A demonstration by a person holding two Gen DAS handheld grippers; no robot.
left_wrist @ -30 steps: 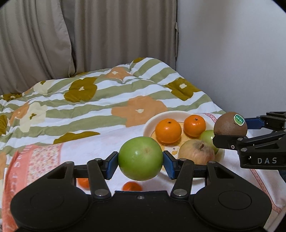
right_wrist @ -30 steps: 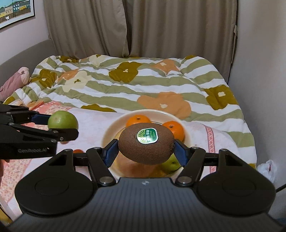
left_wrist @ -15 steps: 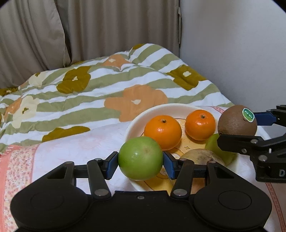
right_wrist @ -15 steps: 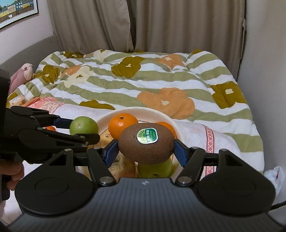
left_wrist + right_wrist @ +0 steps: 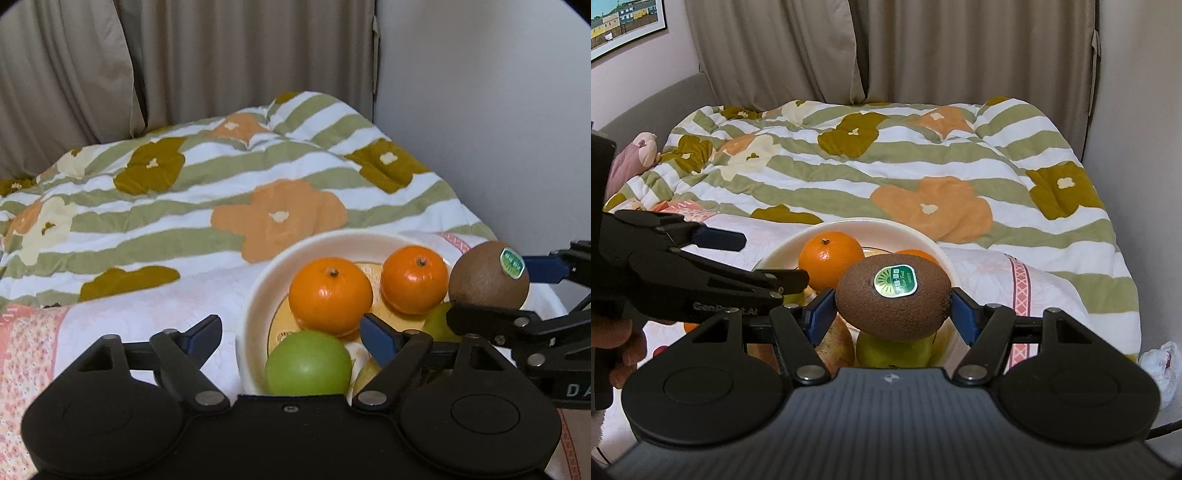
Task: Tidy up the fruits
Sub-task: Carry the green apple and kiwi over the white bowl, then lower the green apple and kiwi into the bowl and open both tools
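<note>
A white bowl (image 5: 258, 280) on the bed holds two oranges (image 5: 330, 295) (image 5: 413, 278), a green fruit and a pale apple. My left gripper (image 5: 291, 334) is open over the bowl's near rim; a green apple (image 5: 307, 363) lies free in the bowl below it. My right gripper (image 5: 892, 312) is shut on a brown kiwi (image 5: 893, 297) with a green sticker, held above the bowl (image 5: 923, 240). The kiwi also shows in the left wrist view (image 5: 487, 282). The left gripper shows in the right wrist view (image 5: 738, 258).
A striped floral quilt (image 5: 923, 170) covers the bed. A wall (image 5: 498, 110) stands close on the right and curtains (image 5: 923, 48) hang behind. A small orange fruit (image 5: 690, 326) lies on the cloth left of the bowl. A white bag (image 5: 1160, 365) lies at the far right.
My left gripper moved over the bowl, opened and let go of the green apple, which now rests in the bowl. My right gripper still holds the kiwi above the bowl.
</note>
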